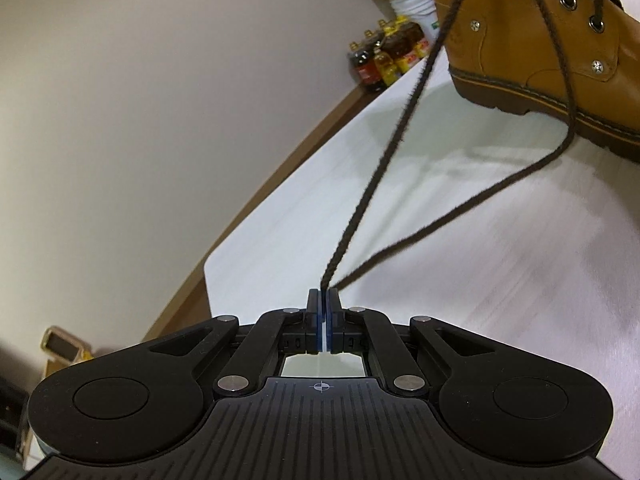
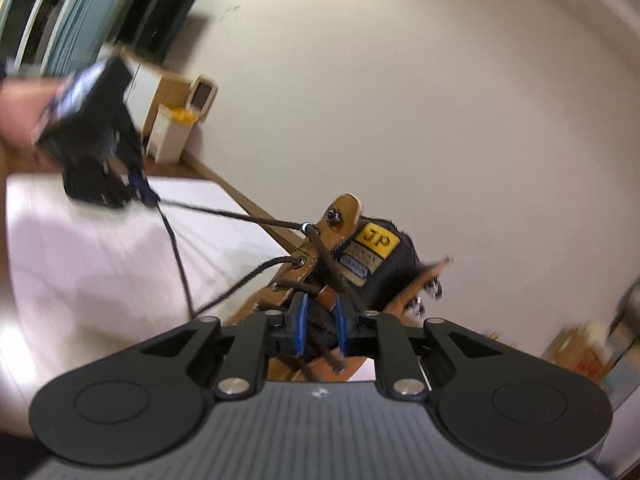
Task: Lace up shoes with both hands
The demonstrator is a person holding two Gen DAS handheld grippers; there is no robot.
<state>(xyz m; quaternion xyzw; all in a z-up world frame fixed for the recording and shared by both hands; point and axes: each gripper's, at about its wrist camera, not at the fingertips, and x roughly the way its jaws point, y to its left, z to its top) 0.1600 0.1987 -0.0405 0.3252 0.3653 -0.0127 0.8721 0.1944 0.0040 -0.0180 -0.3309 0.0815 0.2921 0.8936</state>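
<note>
Left wrist view: your left gripper [image 1: 323, 294] is clenched on the lace [image 1: 404, 120], which runs taut toward the boot [image 1: 540, 40] at 1 o'clock. Pull steadily along the lace.

Right wrist view: your right gripper [image 2: 320, 312] straddles the laced front loosely, pads not pressing. Steady the boot [image 2: 348, 216] at 12 o'clock while the eyelet [image 2: 306, 227] feeds.

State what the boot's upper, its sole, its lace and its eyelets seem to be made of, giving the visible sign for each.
Boot upper: probably tan leather, smooth with a soft sheen and stitched seams.
Sole: likely dark brown rubber, matt, with moulded tread lugs.
Lace: woven textile cord, dark brown, fuzzy along its edges.
Eyelets: metal rings, by their shine.
</note>
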